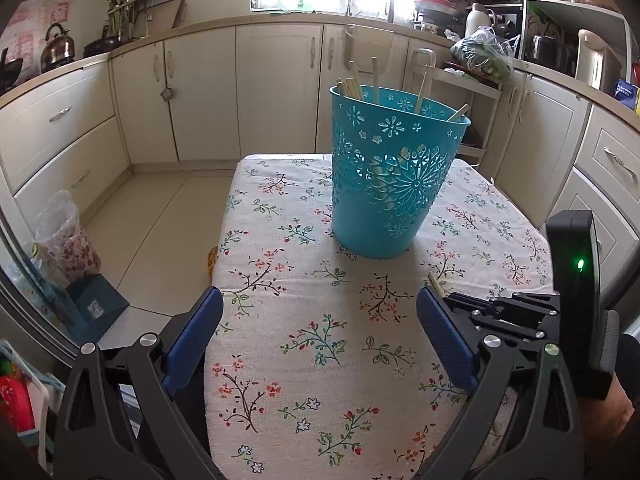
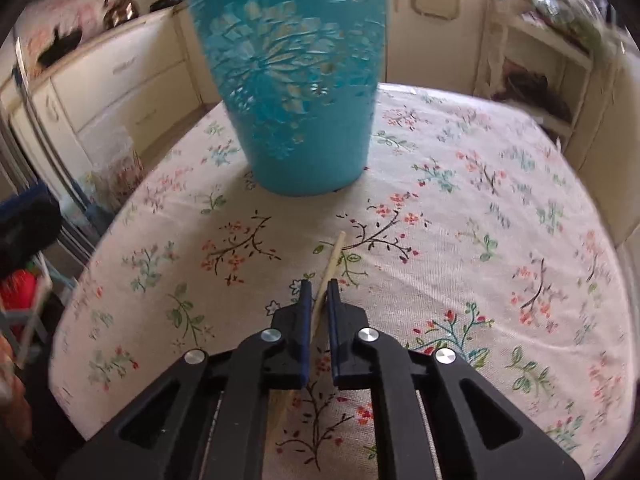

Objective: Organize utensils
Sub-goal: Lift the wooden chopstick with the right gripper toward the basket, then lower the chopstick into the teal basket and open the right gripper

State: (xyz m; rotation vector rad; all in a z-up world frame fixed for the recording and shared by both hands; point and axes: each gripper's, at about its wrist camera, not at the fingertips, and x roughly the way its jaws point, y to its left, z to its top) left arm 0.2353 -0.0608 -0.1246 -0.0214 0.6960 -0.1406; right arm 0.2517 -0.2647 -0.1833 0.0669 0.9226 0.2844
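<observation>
Chopsticks point(image 1: 354, 84), pale wood, stand in a pierced teal plastic bucket point(image 1: 394, 184) on the floral-cloth surface point(image 1: 320, 340) amid cream cabinets; the left gripper point(image 1: 320, 304) spreads its fingers released. Right view: the right gripper point(image 2: 319, 286) has fingers clenched on one slim chopstick point(image 2: 334, 256) lying before the bucket.

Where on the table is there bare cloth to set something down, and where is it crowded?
The tablecloth is bare between the bucket and the open left gripper, and on both sides of the bucket, out to the table edges. It is tight only at the near right, where the right gripper is shut on a chopstick.
</observation>
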